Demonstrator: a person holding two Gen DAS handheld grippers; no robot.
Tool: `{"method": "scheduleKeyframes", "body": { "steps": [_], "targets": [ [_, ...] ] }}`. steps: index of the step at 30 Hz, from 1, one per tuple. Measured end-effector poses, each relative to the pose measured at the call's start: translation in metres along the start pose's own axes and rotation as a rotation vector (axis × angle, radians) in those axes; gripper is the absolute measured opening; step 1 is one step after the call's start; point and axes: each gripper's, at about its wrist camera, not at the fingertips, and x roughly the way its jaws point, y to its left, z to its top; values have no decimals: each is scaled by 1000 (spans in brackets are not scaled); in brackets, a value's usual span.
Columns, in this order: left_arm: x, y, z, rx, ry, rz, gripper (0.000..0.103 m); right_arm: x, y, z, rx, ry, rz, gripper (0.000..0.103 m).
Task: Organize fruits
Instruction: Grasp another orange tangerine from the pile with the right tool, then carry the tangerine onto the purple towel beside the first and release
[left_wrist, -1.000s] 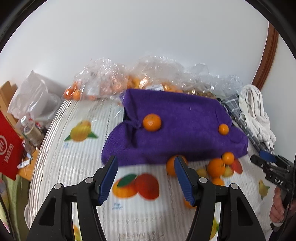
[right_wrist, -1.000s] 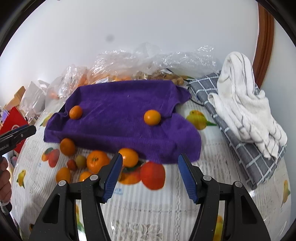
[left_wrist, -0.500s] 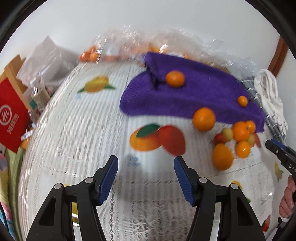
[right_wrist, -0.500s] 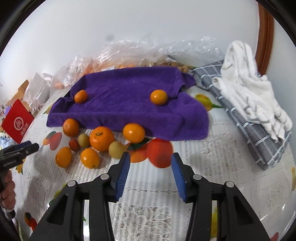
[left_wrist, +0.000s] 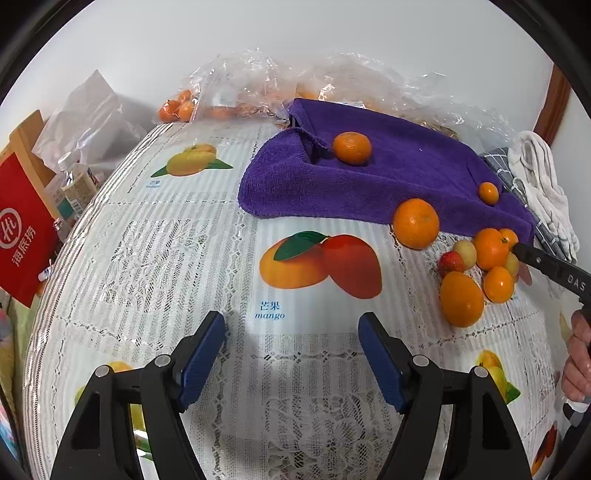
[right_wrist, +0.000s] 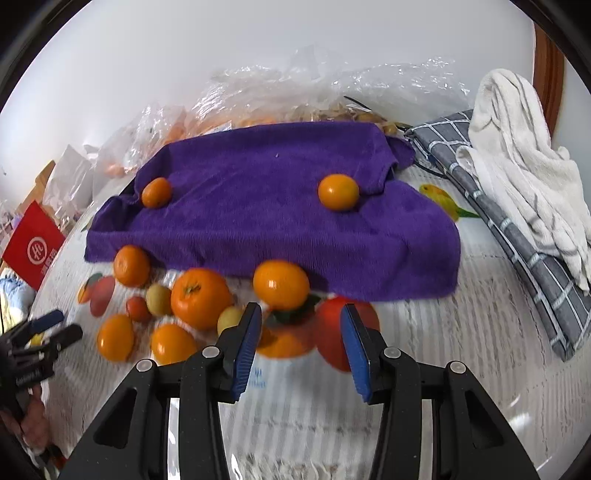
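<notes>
A purple towel (right_wrist: 273, 221) lies on the fruit-print tablecloth (left_wrist: 147, 258) with two oranges on it, one on the left (right_wrist: 157, 192) and one on the right (right_wrist: 338, 192). Before its near edge sits a cluster of several oranges (right_wrist: 201, 298) and small red and yellow fruits. My right gripper (right_wrist: 301, 314) is open with a narrow gap and nothing between its pads; one orange (right_wrist: 281, 283) lies just beyond its tips. My left gripper (left_wrist: 291, 325) hangs over bare tablecloth left of the cluster (left_wrist: 461, 299), its jaws opening with nothing between them.
Clear plastic bags (left_wrist: 258, 88) holding more oranges line the wall behind the towel. A grey checked cloth (right_wrist: 535, 266) and a white towel (right_wrist: 517, 166) lie at the right. A red box (left_wrist: 22, 236) and a bottle (left_wrist: 79, 181) stand off the left edge.
Both grippers have sunk toward the table. The left jaws have spread wider and the right jaws have narrowed. The fruit cluster has come closer to the right gripper.
</notes>
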Motion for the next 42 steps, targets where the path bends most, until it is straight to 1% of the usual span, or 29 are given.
{"method": "scheduleKeyframes", "body": {
  "steps": [2, 4, 6, 8, 9, 10, 12, 15, 18, 22, 24, 26, 28, 31, 33, 34, 36, 39, 42],
  "targets": [
    [-1, 1, 1, 0, -8, -29, 72, 4, -3, 4, 18, 0, 16, 45],
    [-2, 0, 3, 3, -20, -61, 72, 13, -6, 8, 40, 9, 51, 45],
    [-3, -4, 7, 4, -34, -83, 72, 20, -6, 11, 56, 30, 92, 46],
    [-3, -10, 13, 10, -45, -114, 72, 26, -4, 13, 56, 50, 113, 44],
    [-3, -14, 17, 10, -50, -131, 72, 26, -1, 13, 47, 48, 115, 42],
    [-2, -18, 21, 9, -53, -145, 72, 26, 1, 13, 34, 51, 121, 32],
    [-1, -28, 30, 7, -60, -178, 72, 22, 2, 12, 23, 49, 106, 31],
    [4, -41, 43, 11, -65, -209, 71, 4, -6, 8, 9, 12, 63, 31],
    [14, -53, 53, 17, -57, -216, 68, -5, -15, 1, -2, -1, 18, 31],
    [34, -61, 61, 0, -3, -223, 62, 0, -23, -9, -7, 26, 4, 31],
    [40, -65, 61, 6, 4, -241, 62, 4, -22, -12, -12, 31, -3, 31],
    [46, -71, 61, 37, 12, -221, 62, 3, -20, -14, -25, 17, -17, 31],
    [46, -75, 60, 62, 1, -203, 61, 4, -19, -14, -40, 14, -30, 31],
    [46, -73, 59, 63, -5, -218, 47, 3, -13, -19, -69, -9, -62, 31],
    [46, -71, 57, 55, -10, -244, 42, 2, -7, -22, -97, -19, -96, 31],
    [46, -72, 57, 58, -11, -253, 38, 3, -5, -22, -107, -18, -108, 31],
    [44, -76, 56, 70, -22, -237, 38, 4, -5, -22, -115, -19, -117, 31],
    [42, -82, 53, 97, -41, -201, 38, 3, -8, -22, -96, -21, -106, 31],
    [40, -82, 53, 93, -52, -178, 37, 2, -11, -23, -77, -27, -130, 31]
  ]
}}
